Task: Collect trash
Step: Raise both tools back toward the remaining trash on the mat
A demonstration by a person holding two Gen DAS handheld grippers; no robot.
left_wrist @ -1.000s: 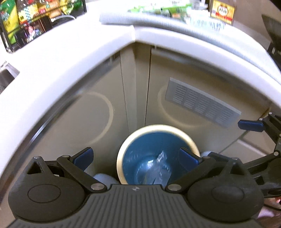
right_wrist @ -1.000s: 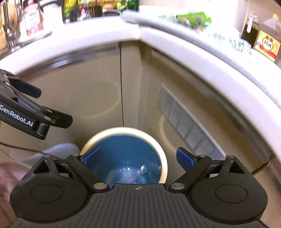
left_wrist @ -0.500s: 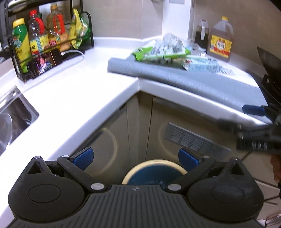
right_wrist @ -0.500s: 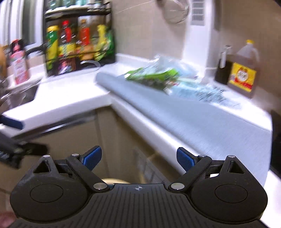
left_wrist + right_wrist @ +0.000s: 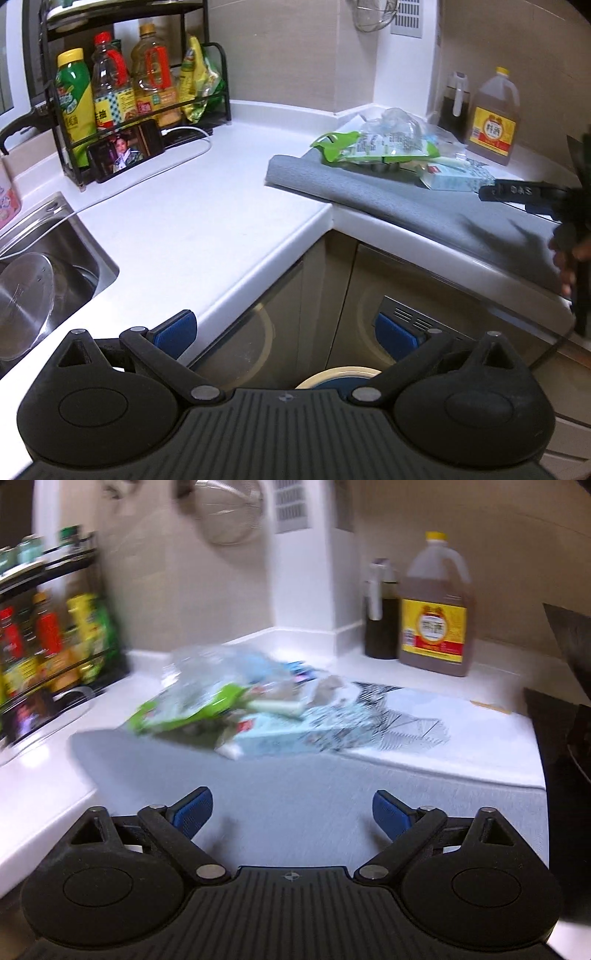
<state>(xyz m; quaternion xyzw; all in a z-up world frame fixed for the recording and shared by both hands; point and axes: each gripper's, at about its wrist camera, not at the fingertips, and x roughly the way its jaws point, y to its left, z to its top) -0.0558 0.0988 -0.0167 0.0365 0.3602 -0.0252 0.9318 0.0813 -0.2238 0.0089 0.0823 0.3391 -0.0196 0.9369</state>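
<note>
A heap of trash lies at the back of a grey mat (image 5: pixel 406 205) (image 5: pixel 295 794) on the corner counter: a green and clear plastic bag (image 5: pixel 373 146) (image 5: pixel 192 709), and beside it a pale blue patterned wrapper (image 5: pixel 454 177) (image 5: pixel 332 727). The cream bin with a blue liner (image 5: pixel 340 376) stands on the floor below, only its rim showing. My left gripper (image 5: pixel 286 332) is open and empty, held out over the bin and the counter edge. My right gripper (image 5: pixel 291 810) is open and empty above the mat, short of the heap; it also shows at the right edge (image 5: pixel 524 194).
A black rack of bottles (image 5: pixel 122 96) and a phone (image 5: pixel 125 149) with a white cable stand at the back left. A steel sink with a pot lid (image 5: pixel 26 288) is at the left. A big brown jug (image 5: pixel 436 616) and a dark dispenser (image 5: pixel 380 616) stand against the back wall.
Both grippers have risen from over the bin on the floor to counter height. The right one has moved forward over the grey mat toward the heap. Both stay open and empty.
</note>
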